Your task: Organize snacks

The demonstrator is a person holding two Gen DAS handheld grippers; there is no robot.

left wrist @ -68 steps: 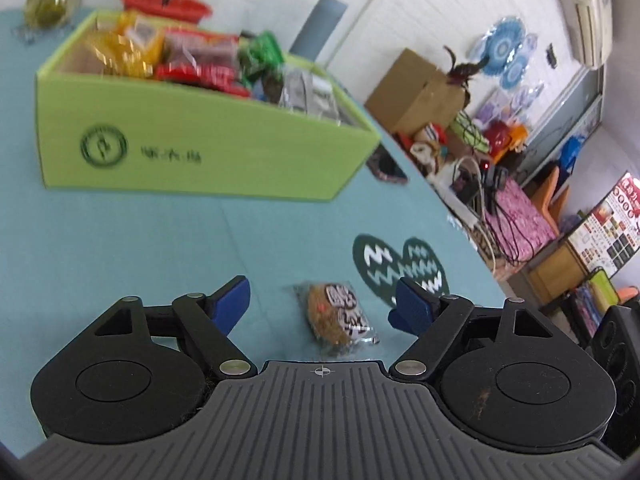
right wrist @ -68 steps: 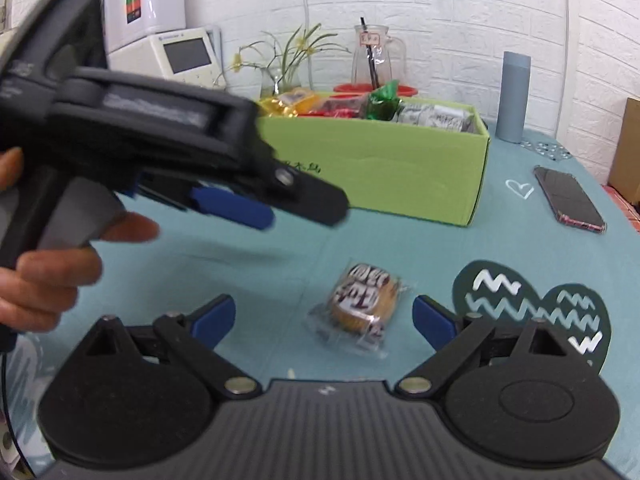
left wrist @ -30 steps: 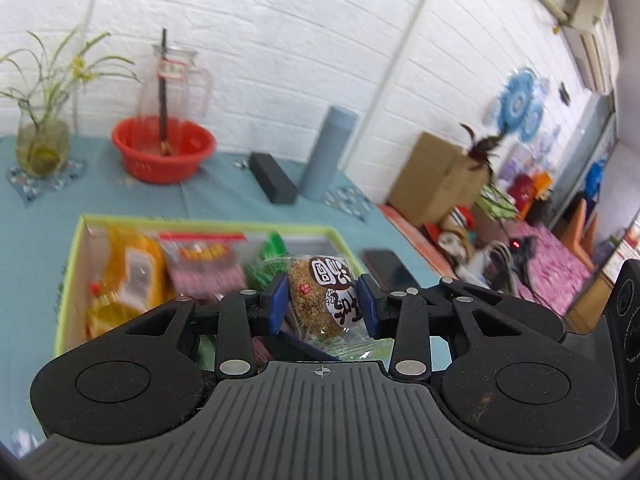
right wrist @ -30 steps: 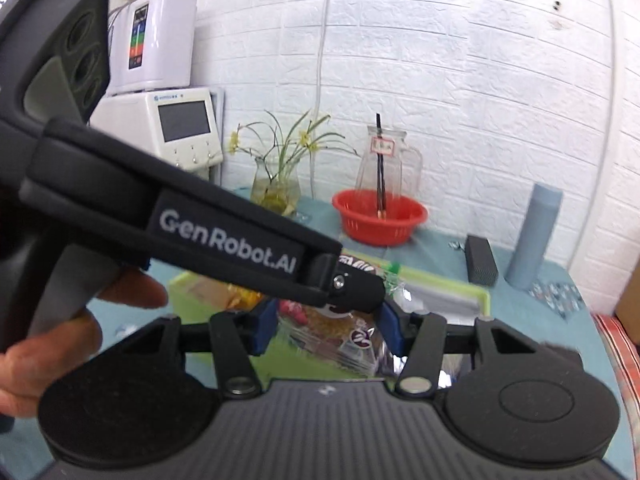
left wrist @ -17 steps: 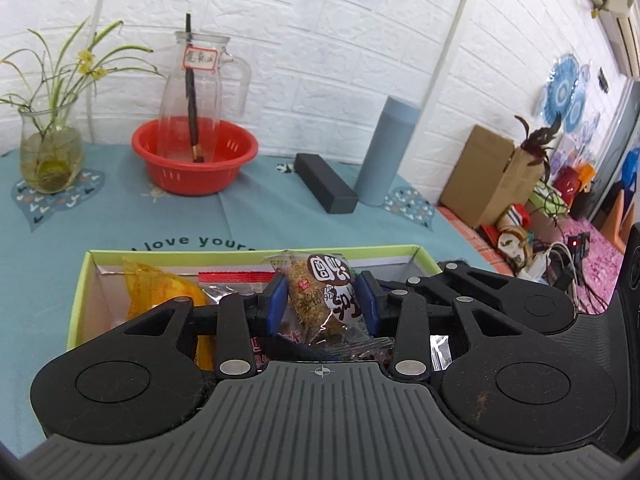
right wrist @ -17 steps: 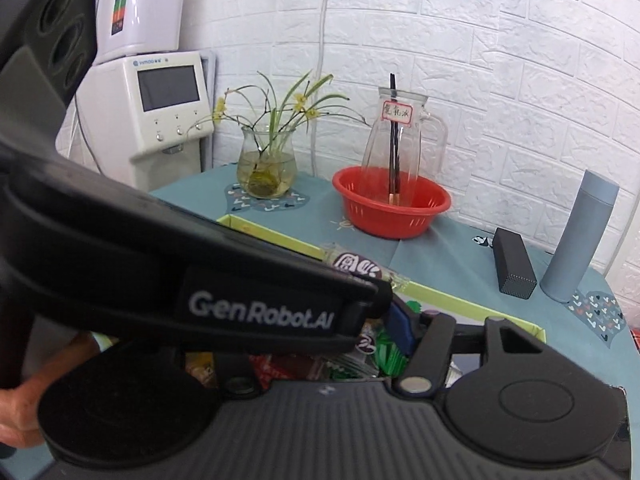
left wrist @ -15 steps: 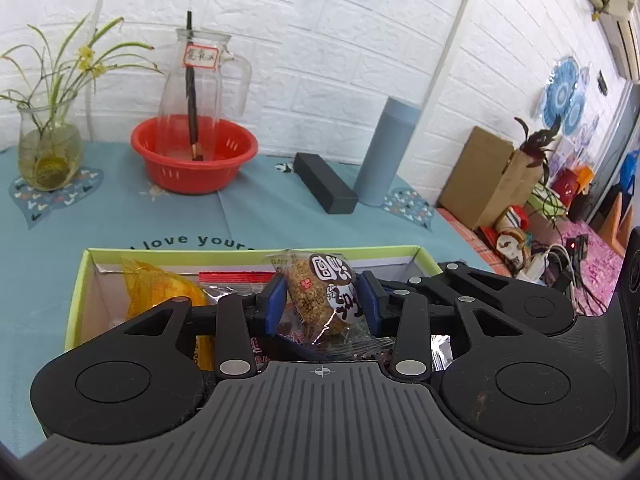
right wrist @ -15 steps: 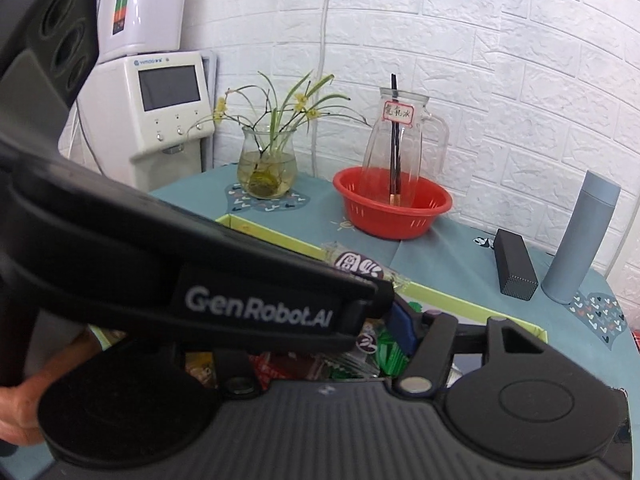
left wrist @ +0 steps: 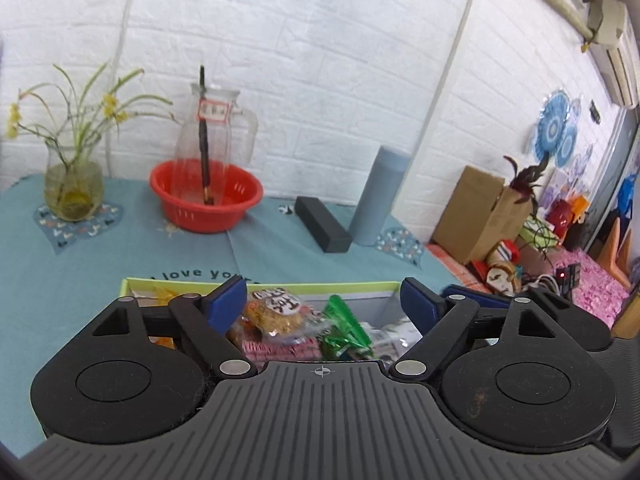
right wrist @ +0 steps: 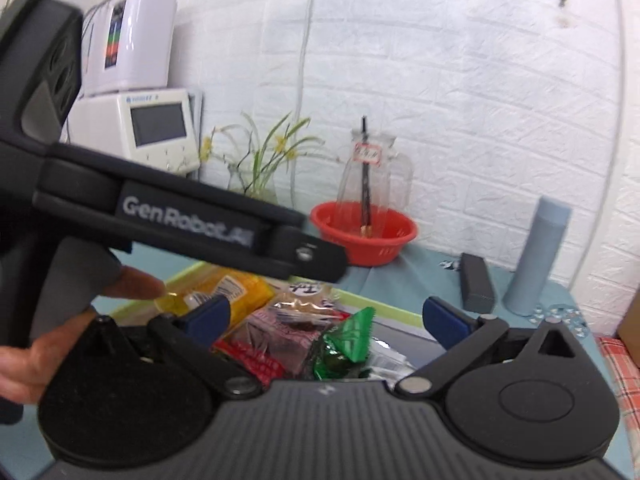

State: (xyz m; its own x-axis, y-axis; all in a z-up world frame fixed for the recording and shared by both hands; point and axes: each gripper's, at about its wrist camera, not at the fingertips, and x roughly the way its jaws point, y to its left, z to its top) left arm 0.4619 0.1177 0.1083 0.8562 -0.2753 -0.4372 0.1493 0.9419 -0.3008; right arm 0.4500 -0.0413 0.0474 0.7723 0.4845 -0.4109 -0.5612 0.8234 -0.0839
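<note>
Both of your grippers are hanging over the green snack box (left wrist: 344,287), and both are opening. Your left gripper (left wrist: 323,304) is spreading its blue pads (left wrist: 225,305) apart; nothing is pressed between them. The round rice-cracker packet (left wrist: 276,312) is lying in the box just below the gap, nearer the pad at 9 o'clock, touching neither pad as far as the left wrist view shows. It is resting on a pink-and-red packet (left wrist: 276,346), with a green foil packet (left wrist: 345,326) just beside it at 3 o'clock.

Your right gripper (right wrist: 328,318) is likewise spreading wide, its pads (right wrist: 444,320) standing clear of the contents. In the right wrist view the cracker packet (right wrist: 306,298) is lying on top of the pile, toward 12 o'clock from the gap, partly hidden by the body of your left gripper (right wrist: 188,224), which is crossing the picture from 9 o'clock. Your hand (right wrist: 76,320) is wrapping its grey handle. A yellow packet (right wrist: 236,292) is sitting at 10 o'clock in the box, and the green foil packet (right wrist: 348,340) at the centre.

Beyond the box, at 12 o'clock on the teal tablecloth (left wrist: 120,256), a red basket (left wrist: 206,196) is holding a glass jug (left wrist: 216,128). A vase of yellow flowers (left wrist: 74,184) is standing at 10 o'clock, and a black case (left wrist: 323,229) and a grey-blue flask (left wrist: 378,196) at 1 o'clock.
</note>
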